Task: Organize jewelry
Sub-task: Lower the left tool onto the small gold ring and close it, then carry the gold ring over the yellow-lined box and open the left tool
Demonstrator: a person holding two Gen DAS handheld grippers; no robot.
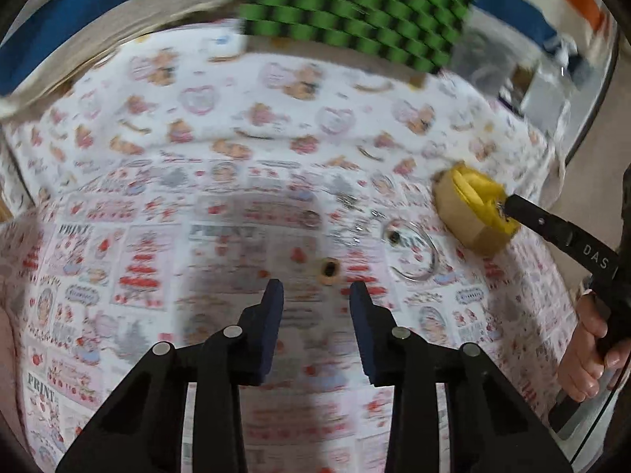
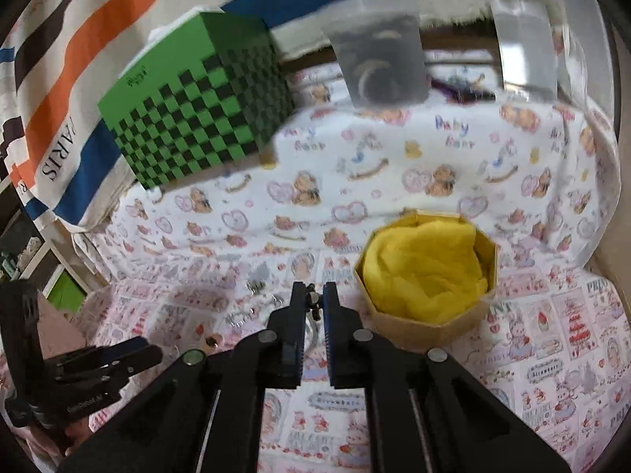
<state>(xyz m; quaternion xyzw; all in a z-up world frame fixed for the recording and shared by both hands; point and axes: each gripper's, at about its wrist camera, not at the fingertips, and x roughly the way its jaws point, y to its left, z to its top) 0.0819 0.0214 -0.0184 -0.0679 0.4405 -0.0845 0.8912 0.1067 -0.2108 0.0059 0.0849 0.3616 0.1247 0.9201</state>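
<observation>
The step in hand looks like a carry: the right tool (image 2: 314,295) has its two fingers drawn almost together, and a small dark, metallic piece of jewelry (image 2: 312,302) sits pinched between the tips. A thin pale loop (image 2: 311,335) shows just below the pads, but motion blur makes it unclear whether that loop hangs from the pinched piece or lies on the cloth beneath. The next move, as I judge it, calls for swinging the tool rightward and forward until the tips are over the box, then parting the fingers so the piece drops onto the lining rather than onto the rim.

The left tool (image 1: 316,289) is spread wide and holds nothing; it hovers above the printed cloth (image 1: 138,197) covering the worktop. Just ahead of its tips, slightly toward its right finger, lies a small brown ring-like piece (image 1: 330,269). A little farther ahead and to the right lies a clear bangle (image 1: 412,250), with a few smaller silvery pieces (image 1: 349,201) scattered beyond it, too blurred to name.

Ahead and to the right of the right tool stands the tan octagonal box (image 2: 428,329), open, lined with crumpled yellow tissue (image 2: 424,262); no jewelry is visible inside. Farther off, ahead and to the left, a green checkered box (image 2: 197,106) rests at the back of the worktop.
</observation>
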